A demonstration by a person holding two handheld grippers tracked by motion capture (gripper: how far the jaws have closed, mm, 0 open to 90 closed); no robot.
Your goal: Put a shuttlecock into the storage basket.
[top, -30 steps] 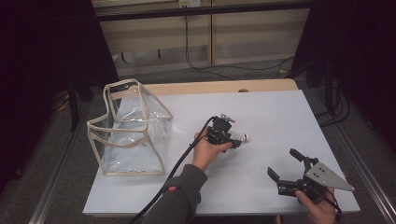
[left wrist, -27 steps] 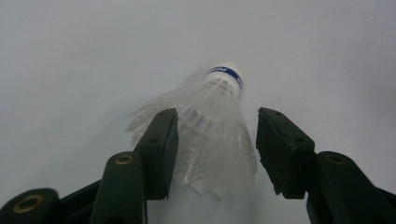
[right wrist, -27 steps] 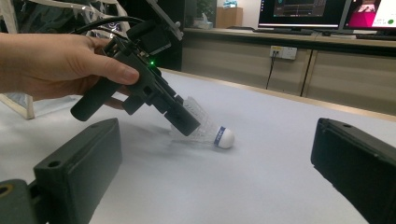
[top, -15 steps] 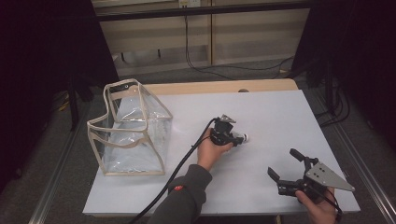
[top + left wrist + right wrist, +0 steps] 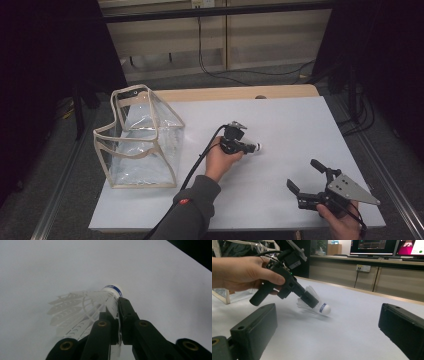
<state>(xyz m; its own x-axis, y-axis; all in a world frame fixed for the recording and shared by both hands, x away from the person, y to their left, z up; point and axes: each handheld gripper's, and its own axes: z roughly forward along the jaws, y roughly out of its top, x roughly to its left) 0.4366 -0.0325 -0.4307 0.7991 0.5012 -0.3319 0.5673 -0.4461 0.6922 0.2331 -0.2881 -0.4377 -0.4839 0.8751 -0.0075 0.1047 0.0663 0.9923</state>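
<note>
A white feathered shuttlecock [image 5: 256, 147] with a blue band on its cork lies tilted on the white table [image 5: 290, 115], near its middle. My left gripper [image 5: 246, 146] comes down on it from the left. Its jaws have just been closing and now pinch the feather skirt [image 5: 82, 306] right behind the cork [image 5: 113, 288]. The right gripper view shows the same grip from the side, with the shuttlecock [image 5: 322, 308] resting cork-down on the table. My right gripper [image 5: 302, 173] stands open near the table's front right, pointing at the shuttlecock with nothing between its jaws.
A clear plastic bag [image 5: 140, 142] with beige trim stands open-topped at the table's left. The left gripper's black cable [image 5: 192, 167] trails back along the forearm. A wooden strip [image 5: 225, 93] runs along the far edge of the table.
The left gripper's jaws have closed onto the shuttlecock's feathers, with the hand shifting only slightly. The right gripper has stayed where it was, still open.
</note>
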